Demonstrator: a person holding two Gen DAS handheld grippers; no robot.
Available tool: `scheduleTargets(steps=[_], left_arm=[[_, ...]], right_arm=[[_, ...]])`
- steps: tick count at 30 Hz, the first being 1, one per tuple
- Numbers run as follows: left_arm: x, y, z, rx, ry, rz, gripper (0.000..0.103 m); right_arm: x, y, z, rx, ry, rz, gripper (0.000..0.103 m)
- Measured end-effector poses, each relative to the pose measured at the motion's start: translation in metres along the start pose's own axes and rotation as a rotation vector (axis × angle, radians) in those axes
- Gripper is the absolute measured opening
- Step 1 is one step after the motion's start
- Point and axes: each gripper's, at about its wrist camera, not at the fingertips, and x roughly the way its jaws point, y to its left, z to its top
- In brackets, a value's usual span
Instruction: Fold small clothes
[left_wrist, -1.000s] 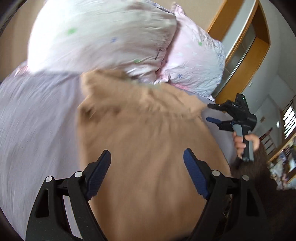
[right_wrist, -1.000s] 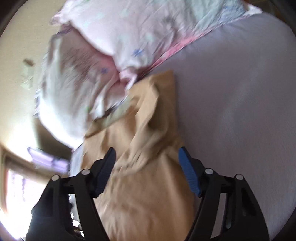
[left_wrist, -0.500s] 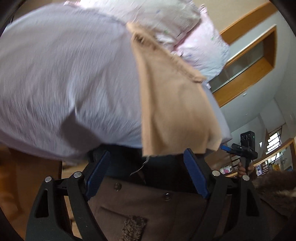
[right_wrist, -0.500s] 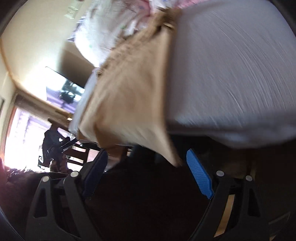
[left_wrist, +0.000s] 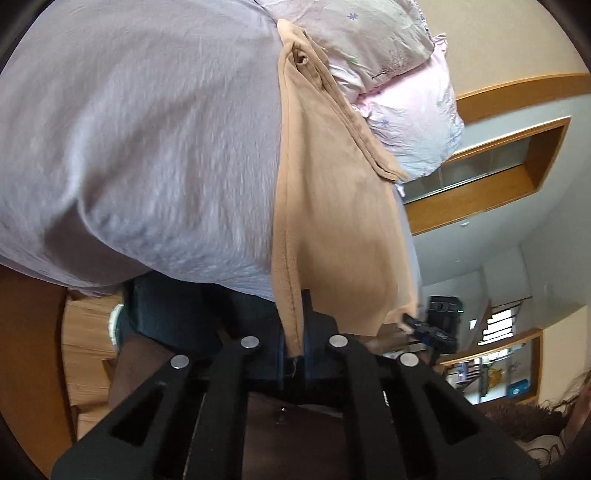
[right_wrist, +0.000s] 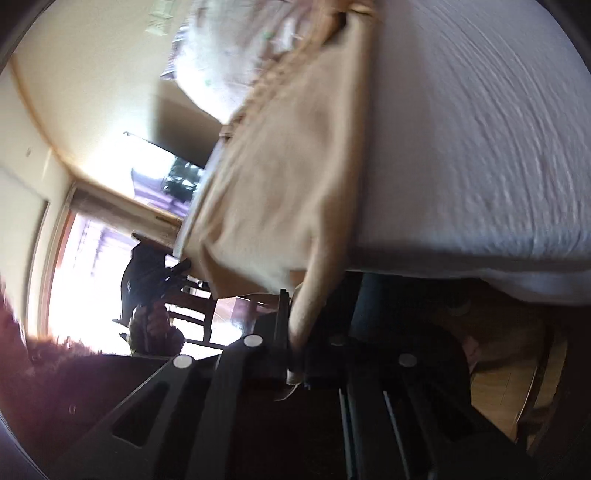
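both grippers, left gripper and right gripper, are pinching the near corners of a tan garment lying on the bed; next, folding them toward the pillows, evenly.

Left tool pinches tan garment hem, seemingly over bed edge.

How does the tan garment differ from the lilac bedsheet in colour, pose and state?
The tan garment is smooth and light brown; the lilac bedsheet is pale purple and crinkled. The garment hangs over the bed edge, while the sheet lies spread across the mattress. The left gripper and right gripper each pinch a garment corner; nothing holds the sheet. Both are soft fabric.
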Motion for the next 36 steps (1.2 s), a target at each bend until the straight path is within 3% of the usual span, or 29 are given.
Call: scheduleTargets(steps=[2,6,9,13,17,20,26,27,29,30,31,32,33,34,35,36], left_arm=[[-0.008,-0.016,0.006,0.037,-0.005,0.012,0.005],[-0.031,-0.067,0.057,0.163,-0.116,0.003,0.005],[-0.026,-0.092,0.123,0.214,-0.209,0.017,0.005],[0.027,-0.101,0.227,0.172,-0.282,0.102,0.005],[0.089,-0.085,0.296,0.120,-0.270,0.207,0.005],[0.125,-0.071,0.330,0.092,-0.243,0.280,0.005],[0.145,-0.049,0.353,0.027,-0.192,0.284,0.006],[0.144,-0.046,0.357,0.013,-0.193,0.262,0.006],[0.134,-0.043,0.360,-0.008,-0.214,0.189,0.008],[0.127,-0.044,0.361,-0.009,-0.237,0.148,0.011],[0.119,-0.047,0.362,0.000,-0.257,0.128,0.023],[0.111,-0.050,0.361,0.011,-0.289,0.133,0.062],[0.097,-0.055,0.358,0.026,-0.364,0.176,0.080],[0.081,-0.060,0.353,0.049,-0.446,0.211,0.090],[0.071,-0.064,0.350,0.079,-0.462,0.213,0.090],[0.067,-0.064,0.348,0.089,-0.431,0.213,0.090]], right_arm=[[-0.018,0.018,0.011,-0.062,-0.060,0.040,0.005],[-0.044,0.045,0.060,-0.155,-0.194,0.057,0.005],[-0.050,0.051,0.131,-0.165,-0.319,0.033,0.005],[-0.029,0.025,0.232,-0.042,-0.427,-0.034,0.005],[0.014,-0.037,0.313,0.166,-0.426,-0.174,0.005],[0.034,-0.063,0.341,0.258,-0.421,-0.229,0.005],[0.061,-0.086,0.359,0.356,-0.390,-0.352,0.009],[0.066,-0.089,0.363,0.361,-0.376,-0.370,0.011],[0.069,-0.090,0.367,0.366,-0.372,-0.363,0.026],[0.068,-0.088,0.368,0.364,-0.380,-0.351,0.032],[0.066,-0.085,0.371,0.357,-0.390,-0.347,0.050],[0.063,-0.082,0.373,0.351,-0.406,-0.355,0.067],[0.058,-0.076,0.373,0.341,-0.431,-0.377,0.072],[0.053,-0.070,0.373,0.326,-0.449,-0.386,0.077],[0.047,-0.065,0.371,0.316,-0.460,-0.373,0.077],[0.041,-0.061,0.367,0.305,-0.469,-0.343,0.078]])
